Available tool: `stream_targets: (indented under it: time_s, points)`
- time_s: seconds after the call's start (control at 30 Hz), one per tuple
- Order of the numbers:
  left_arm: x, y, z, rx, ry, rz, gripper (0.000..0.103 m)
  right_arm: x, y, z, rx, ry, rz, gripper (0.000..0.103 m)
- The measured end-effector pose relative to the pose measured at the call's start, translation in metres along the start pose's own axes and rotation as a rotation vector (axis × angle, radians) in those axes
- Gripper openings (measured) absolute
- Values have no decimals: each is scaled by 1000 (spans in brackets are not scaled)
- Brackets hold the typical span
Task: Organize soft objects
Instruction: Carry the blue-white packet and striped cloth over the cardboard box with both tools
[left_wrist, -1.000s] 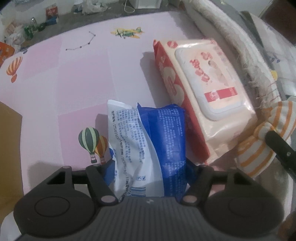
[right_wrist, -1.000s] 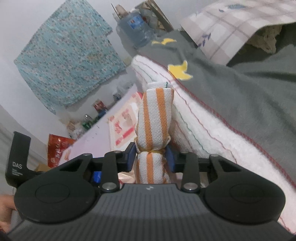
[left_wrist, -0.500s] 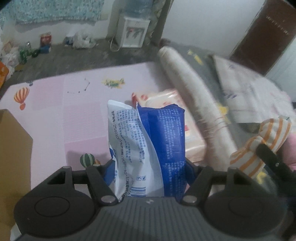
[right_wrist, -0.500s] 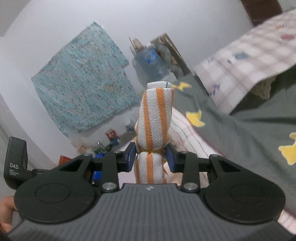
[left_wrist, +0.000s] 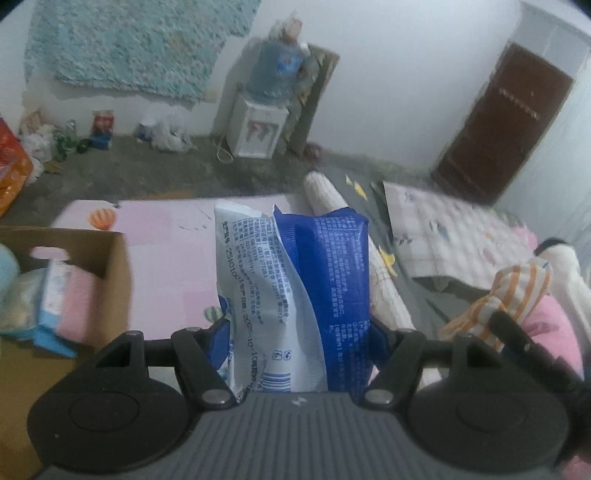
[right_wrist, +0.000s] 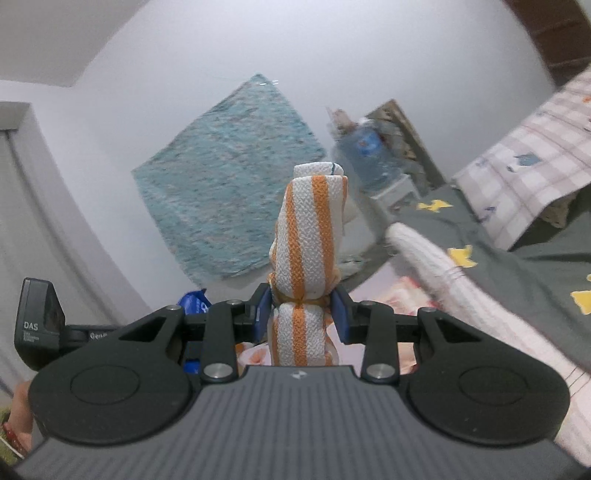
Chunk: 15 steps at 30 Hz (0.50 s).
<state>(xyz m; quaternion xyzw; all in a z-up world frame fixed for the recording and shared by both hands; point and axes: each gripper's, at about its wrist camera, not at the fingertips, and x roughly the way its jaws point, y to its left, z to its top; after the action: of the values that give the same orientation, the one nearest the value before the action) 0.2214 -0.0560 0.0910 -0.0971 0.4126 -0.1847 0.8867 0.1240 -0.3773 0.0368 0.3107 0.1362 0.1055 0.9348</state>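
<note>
Though blurred, carton contents indistinct

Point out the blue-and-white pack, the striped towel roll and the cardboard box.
blue-and-white pack (left_wrist: 295, 295), left wrist view, printed middle.
striped towel roll (right_wrist: 308, 236), right wrist view, upper half.
cardboard box (left_wrist: 114, 273), left wrist view, right wall.

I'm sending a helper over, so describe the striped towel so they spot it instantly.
Find the right gripper raised before the white wall's teal cloth. Clamped upright in it is a rolled towel, cinched at the middle. It alone has orange and white stripes.
</note>
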Motion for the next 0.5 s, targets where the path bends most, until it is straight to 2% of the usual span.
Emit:
stream_targets:
  time_s: [0.17, 0.27, 0.5]
  points:
    - [-52, 22, -19, -19, -61, 27, 71, -12, 41, -12, -28, 63, 91, 33]
    - [-75, 43, -35, -44, -77, 63, 71, -9, 66, -23, -24, 136, 152, 33]
    - [-120, 120, -61, -178, -107, 167, 71, 19, 136, -56, -34, 328, 279, 34]
